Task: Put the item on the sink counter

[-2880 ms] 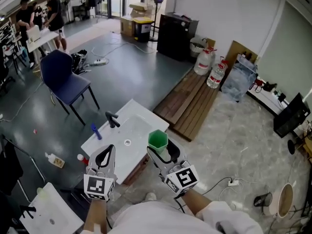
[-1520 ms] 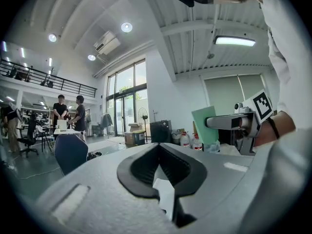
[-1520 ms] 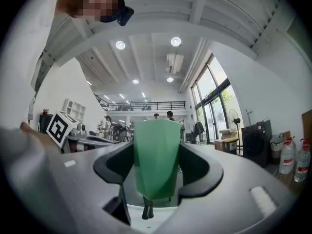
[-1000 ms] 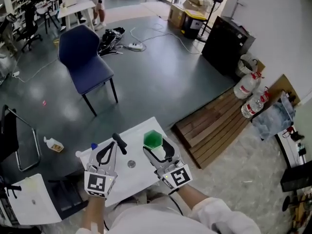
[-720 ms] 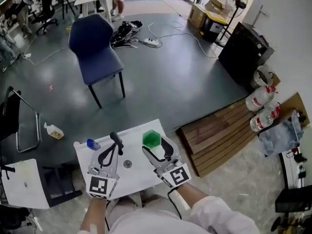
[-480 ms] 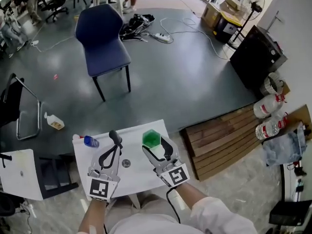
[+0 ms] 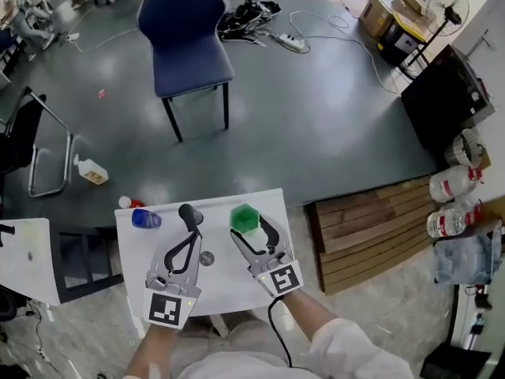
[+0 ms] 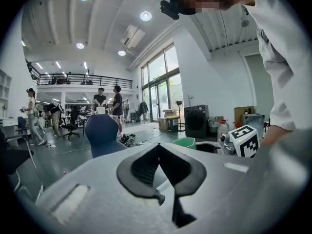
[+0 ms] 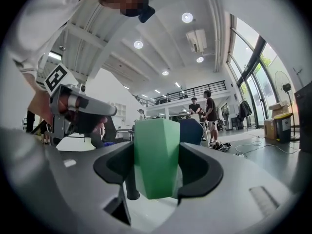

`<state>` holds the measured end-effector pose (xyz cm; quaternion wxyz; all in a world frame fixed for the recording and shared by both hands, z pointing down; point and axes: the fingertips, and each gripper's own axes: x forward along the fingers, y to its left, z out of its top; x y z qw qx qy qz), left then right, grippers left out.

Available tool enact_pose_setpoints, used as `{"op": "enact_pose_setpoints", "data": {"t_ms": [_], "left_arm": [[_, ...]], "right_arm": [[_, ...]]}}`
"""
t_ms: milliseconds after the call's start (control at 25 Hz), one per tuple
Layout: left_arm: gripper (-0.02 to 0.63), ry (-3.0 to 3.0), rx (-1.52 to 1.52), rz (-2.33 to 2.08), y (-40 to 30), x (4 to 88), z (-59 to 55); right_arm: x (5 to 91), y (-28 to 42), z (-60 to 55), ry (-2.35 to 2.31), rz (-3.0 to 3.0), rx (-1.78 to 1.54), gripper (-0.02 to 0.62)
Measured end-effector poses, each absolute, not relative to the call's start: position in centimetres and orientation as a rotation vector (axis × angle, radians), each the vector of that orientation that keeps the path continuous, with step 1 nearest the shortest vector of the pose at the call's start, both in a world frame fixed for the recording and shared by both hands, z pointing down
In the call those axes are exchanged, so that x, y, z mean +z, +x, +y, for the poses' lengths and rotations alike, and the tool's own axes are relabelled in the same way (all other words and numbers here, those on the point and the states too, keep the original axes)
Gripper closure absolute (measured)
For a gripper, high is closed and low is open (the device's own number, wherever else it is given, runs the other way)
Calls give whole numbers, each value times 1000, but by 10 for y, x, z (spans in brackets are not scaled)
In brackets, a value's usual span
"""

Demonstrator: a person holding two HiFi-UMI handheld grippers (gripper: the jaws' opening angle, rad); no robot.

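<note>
A green faceted cup (image 7: 245, 217) (image 9: 157, 155) sits between the jaws of my right gripper (image 7: 247, 226) (image 9: 157, 161), which is shut on its sides. The cup hangs over the back right part of the white sink counter (image 7: 225, 284). Whether its base touches the counter I cannot tell. My left gripper (image 7: 186, 238) (image 8: 158, 148) is shut with nothing in it. It hovers over the basin just in front of the black faucet (image 7: 190, 214). In the left gripper view the cup (image 8: 184, 142) and the right gripper's marker cube (image 8: 245, 140) show at the right.
A blue object (image 7: 145, 219) lies at the counter's back left, and the drain (image 7: 207, 257) is in the basin. A blue chair (image 7: 185, 26) stands behind, a wooden pallet (image 7: 371, 227) and water bottles (image 7: 454, 184) to the right, a white table (image 7: 24, 259) to the left.
The head view has swung, and the sink counter now lies squarely below. Both grippers keep their places over the counter, and the cup stays in the right one.
</note>
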<state>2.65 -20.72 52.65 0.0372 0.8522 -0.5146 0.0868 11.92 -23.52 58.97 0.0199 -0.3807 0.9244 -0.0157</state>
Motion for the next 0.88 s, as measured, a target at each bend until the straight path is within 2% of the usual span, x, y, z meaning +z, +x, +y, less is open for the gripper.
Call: {"op": "enact_pose_setpoints", "data": {"t_ms": [880], "left_arm": [[600, 2542, 376, -1589, 7, 580, -211]], "right_arm": [[724, 75, -269, -1102, 3003, -127, 313]]}}
